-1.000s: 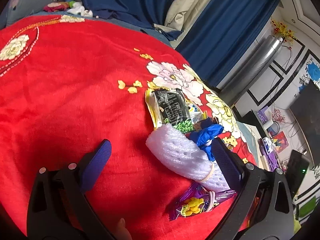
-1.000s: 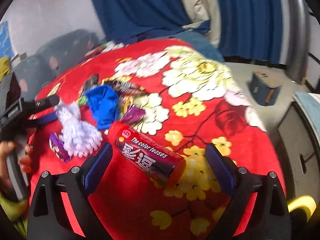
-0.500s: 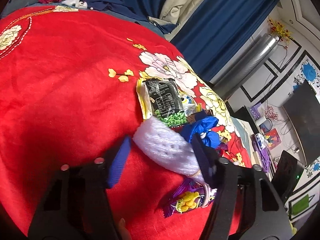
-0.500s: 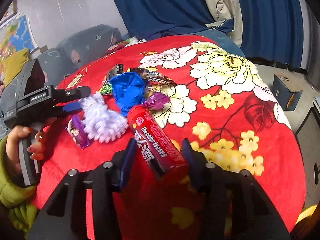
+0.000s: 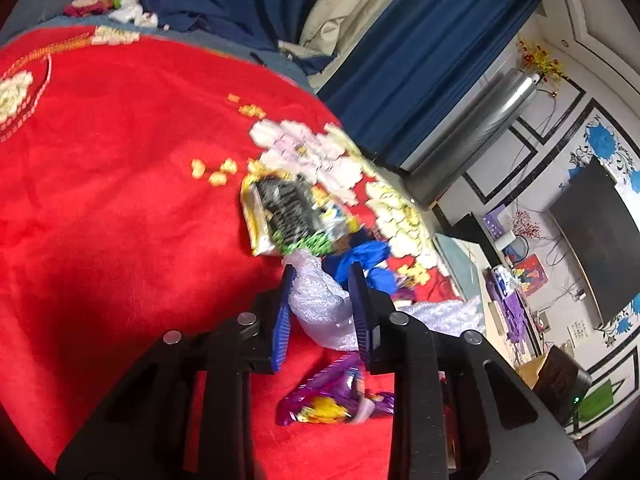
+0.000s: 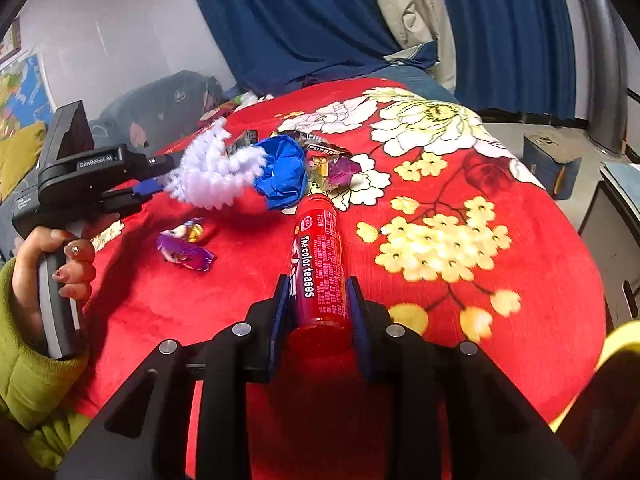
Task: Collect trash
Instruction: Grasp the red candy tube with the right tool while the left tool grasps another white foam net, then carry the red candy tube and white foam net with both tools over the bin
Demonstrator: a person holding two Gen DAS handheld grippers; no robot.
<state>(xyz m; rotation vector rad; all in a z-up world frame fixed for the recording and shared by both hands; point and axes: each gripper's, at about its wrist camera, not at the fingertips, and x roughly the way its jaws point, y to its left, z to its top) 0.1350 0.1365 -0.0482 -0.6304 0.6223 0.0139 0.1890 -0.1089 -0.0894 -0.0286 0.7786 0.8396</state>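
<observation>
Right wrist view: the right tool (image 6: 318, 300) has just been closing, and its blue pads now pinch the red candy tube (image 6: 319, 264) near its base, so the tube sticks out forward along the fingers, its cap end above the red flowered blanket (image 6: 460, 280). Gripping low on the cylinder leaves most of its length free, probably so it can be tipped out cleanly wherever the trash is meant to go; no bin shows in either view.

In the same view the left tool (image 6: 160, 182), held by a hand (image 6: 56, 264) in a green sleeve (image 6: 24, 380), carries the white foam net (image 6: 212, 176) clear of the blanket, and the net droops over the crumpled blue wrapper (image 6: 282, 176). From the left wrist view its jaws have also just been closing, and the pads squeeze the foam net (image 5: 320, 300) flat between them; the soft mesh gives, so a narrow pinch is what holds it.

Left lying on the blanket are the purple candy wrapper (image 6: 186, 246), the blue wrapper, the foil wrappers (image 6: 328, 160) beside it, and the yellow-edged snack packet (image 5: 288, 212). Both hands being loaded, those probably wait for another pass.
</observation>
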